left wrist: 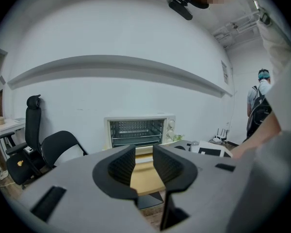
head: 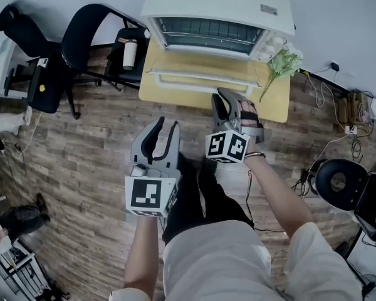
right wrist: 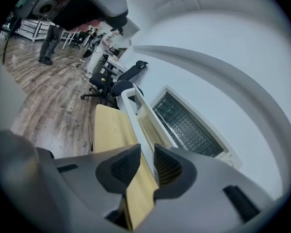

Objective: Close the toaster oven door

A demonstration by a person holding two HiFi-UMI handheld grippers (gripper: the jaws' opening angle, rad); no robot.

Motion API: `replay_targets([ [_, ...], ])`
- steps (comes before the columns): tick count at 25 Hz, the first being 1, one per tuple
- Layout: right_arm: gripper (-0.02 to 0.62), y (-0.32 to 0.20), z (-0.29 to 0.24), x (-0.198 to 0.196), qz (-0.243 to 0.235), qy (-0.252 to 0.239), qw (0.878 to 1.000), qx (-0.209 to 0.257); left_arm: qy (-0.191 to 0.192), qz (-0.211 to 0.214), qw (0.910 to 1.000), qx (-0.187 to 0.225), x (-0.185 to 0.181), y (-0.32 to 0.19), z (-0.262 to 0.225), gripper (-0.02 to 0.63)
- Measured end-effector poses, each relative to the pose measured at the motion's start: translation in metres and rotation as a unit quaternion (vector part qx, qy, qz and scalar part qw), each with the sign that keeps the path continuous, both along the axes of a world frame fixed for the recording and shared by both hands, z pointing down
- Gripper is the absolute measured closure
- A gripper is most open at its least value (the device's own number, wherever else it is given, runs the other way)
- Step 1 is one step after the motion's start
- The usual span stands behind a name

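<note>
A white toaster oven (head: 216, 11) stands at the back of a small yellow-wood table (head: 272, 102). Its glass door (head: 203, 74) hangs open, folded down flat toward me, and the wire rack inside shows. My right gripper (head: 233, 105) hovers at the table's front edge, just short of the door's handle bar; its jaws stand apart with nothing between them. In the right gripper view the door (right wrist: 143, 113) runs straight toward the right gripper (right wrist: 146, 152). My left gripper (head: 160, 137) is open over the floor, left of the right one and apart from the table, and it faces the oven (left wrist: 138, 130).
Black office chairs (head: 81, 36) stand left of the table, one holding a pale bottle (head: 130, 54). A green plant sprig (head: 282, 64) lies at the table's right end beside the oven knobs. Cables and a black stool (head: 338, 180) are on the wooden floor at right.
</note>
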State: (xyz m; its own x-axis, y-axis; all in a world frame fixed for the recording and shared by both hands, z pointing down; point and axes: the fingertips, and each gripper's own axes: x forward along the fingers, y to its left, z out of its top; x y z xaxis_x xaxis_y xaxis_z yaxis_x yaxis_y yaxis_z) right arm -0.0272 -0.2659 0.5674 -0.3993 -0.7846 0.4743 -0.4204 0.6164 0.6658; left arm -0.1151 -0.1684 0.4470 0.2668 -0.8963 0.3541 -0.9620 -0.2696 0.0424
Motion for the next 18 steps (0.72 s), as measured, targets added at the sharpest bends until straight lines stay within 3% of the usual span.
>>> replay_targets([
  [18,0.514,-0.019,-0.029,0.001,-0.006,0.007,0.999,-0.032,-0.009,0.007,0.9995,0.029,0.007,-0.014,-0.044,0.512],
])
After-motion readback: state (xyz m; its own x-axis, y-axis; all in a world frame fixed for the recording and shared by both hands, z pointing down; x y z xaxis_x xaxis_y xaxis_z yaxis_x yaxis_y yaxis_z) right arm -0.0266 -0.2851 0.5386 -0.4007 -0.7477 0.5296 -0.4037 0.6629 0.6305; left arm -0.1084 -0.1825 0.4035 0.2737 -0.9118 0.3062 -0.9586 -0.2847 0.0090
